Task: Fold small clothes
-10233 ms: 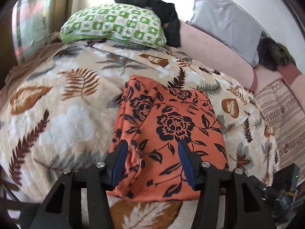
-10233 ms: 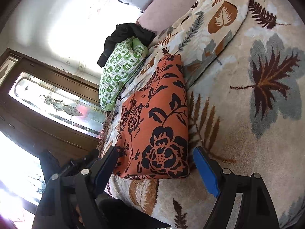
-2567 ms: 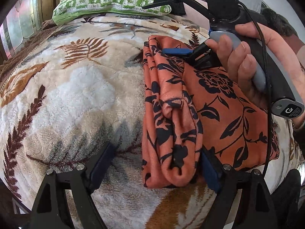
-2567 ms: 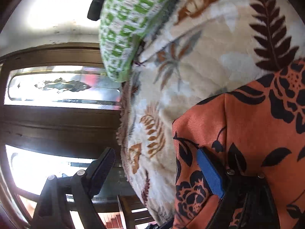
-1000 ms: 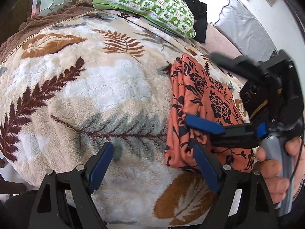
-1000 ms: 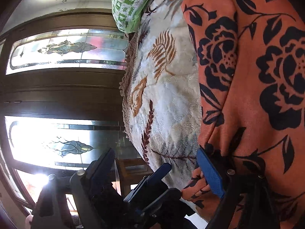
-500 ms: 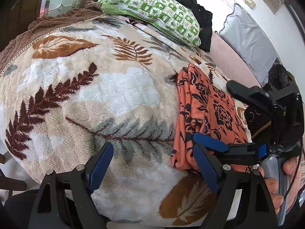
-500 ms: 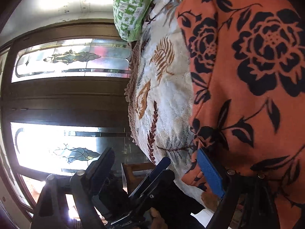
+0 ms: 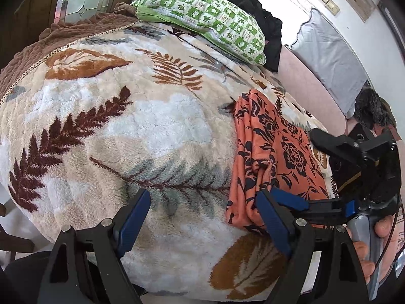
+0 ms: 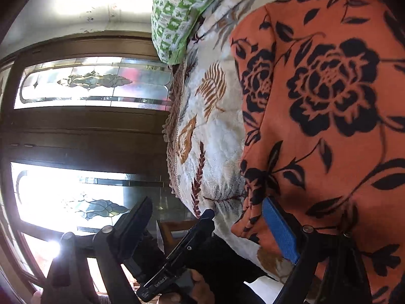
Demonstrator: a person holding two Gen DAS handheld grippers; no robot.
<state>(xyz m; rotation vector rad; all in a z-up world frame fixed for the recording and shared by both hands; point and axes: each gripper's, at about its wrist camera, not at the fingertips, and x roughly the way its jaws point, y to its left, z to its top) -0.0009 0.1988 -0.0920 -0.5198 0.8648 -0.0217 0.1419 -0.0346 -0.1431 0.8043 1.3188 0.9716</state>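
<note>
Lying at about 3 o'clock of the left gripper [image 9: 203,221], folded orange floral garment [image 9: 268,152] on leaf-print blanket [image 9: 131,126], long axis running 12 to 6, near corner touching that gripper's right pad; jaws spread wide, holding nothing. Nearer, though, the right gripper [image 10: 207,230], also wide open and empty, one blue pad just beside the garment's near edge. Shown only from the left wrist: bunched layers along the garment's left edge; only from the right: the flat top face close up.
</note>
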